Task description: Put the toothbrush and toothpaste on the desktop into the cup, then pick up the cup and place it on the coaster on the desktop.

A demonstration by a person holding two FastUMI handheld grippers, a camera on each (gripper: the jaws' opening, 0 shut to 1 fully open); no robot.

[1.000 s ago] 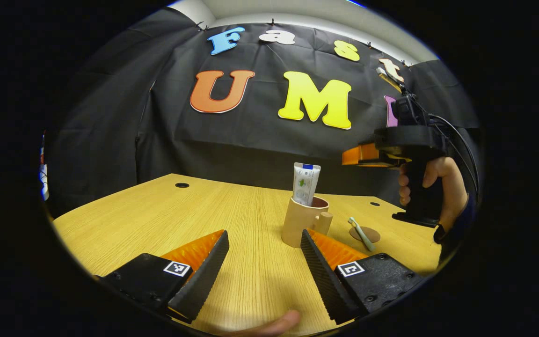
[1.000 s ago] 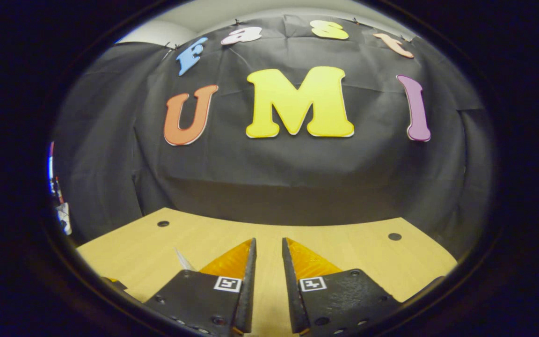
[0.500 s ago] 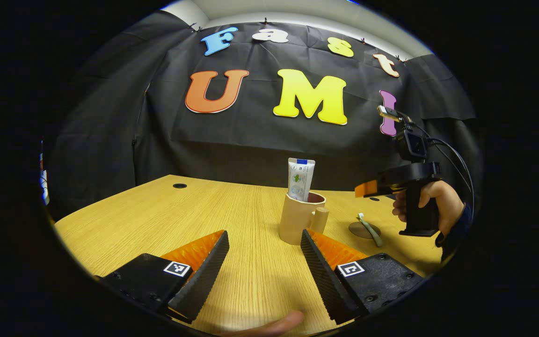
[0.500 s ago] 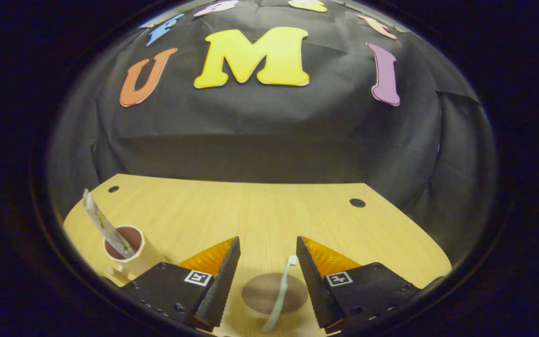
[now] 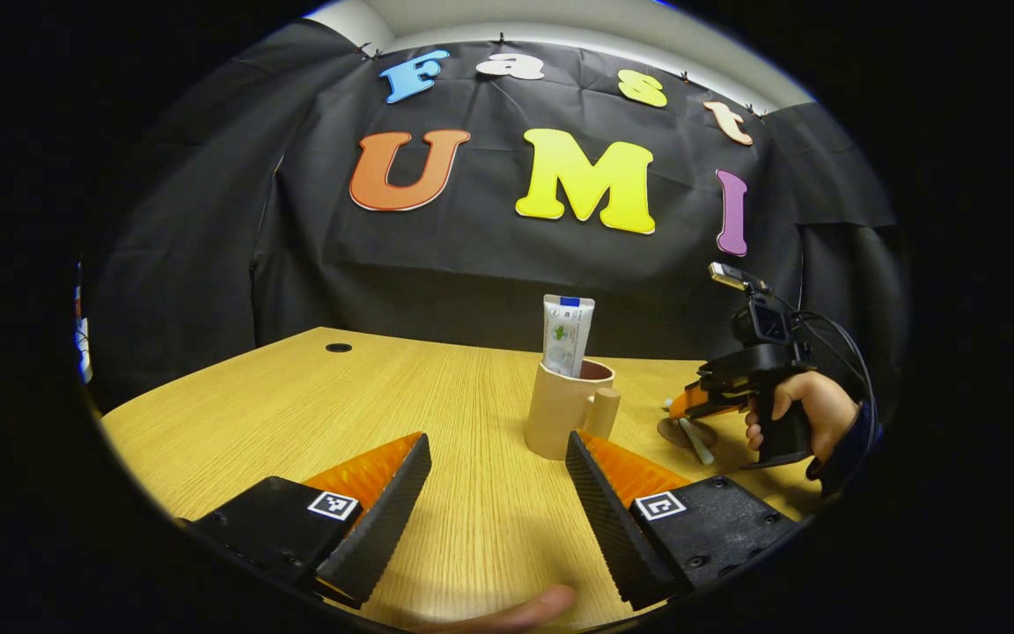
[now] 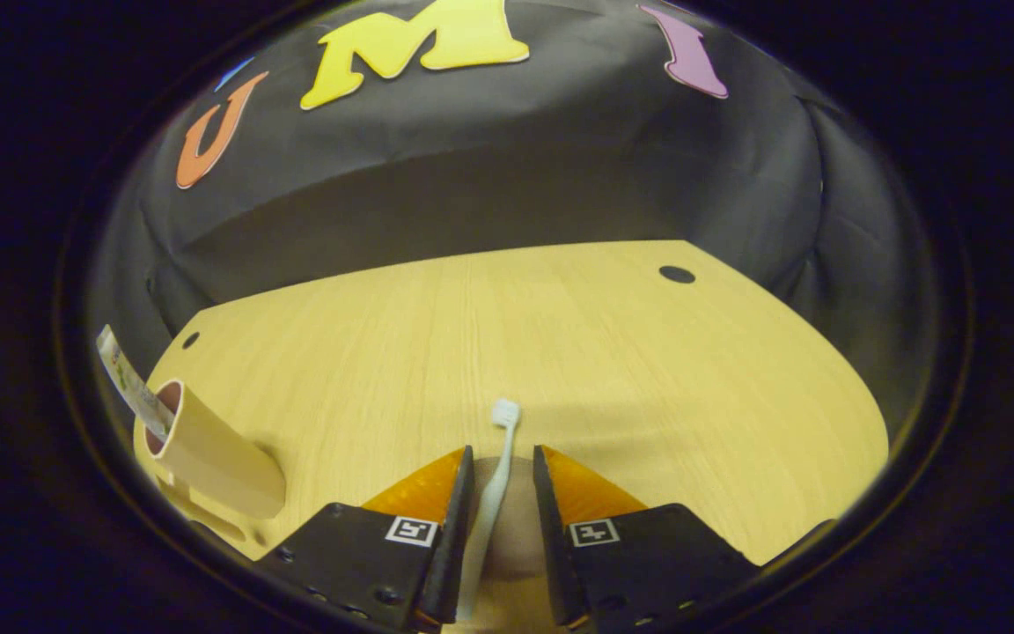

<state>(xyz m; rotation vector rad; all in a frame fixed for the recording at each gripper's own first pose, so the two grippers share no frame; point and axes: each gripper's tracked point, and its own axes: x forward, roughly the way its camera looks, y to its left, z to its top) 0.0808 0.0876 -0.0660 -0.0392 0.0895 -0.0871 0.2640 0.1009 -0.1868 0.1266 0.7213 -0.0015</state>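
In the left gripper view, the left gripper (image 5: 496,493) is hovering with its fingers spread wide and holding nothing, while ahead of its right finger a tan cup (image 5: 563,412) is standing upright with the toothpaste (image 5: 567,335) leaning inside, and bare desktop (image 5: 296,405) is stretching away to its left. In the right gripper view, the right gripper (image 6: 500,515) is straddling the pale toothbrush (image 6: 491,493), which is lying over the brown coaster (image 6: 516,546); the fingers are narrowed around the handle with a slight gap showing on the right side, and open desktop is reaching ahead to the far edge.

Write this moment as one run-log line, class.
toothpaste: in cup | toothbrush: on coaster, between right gripper fingers | left gripper: open
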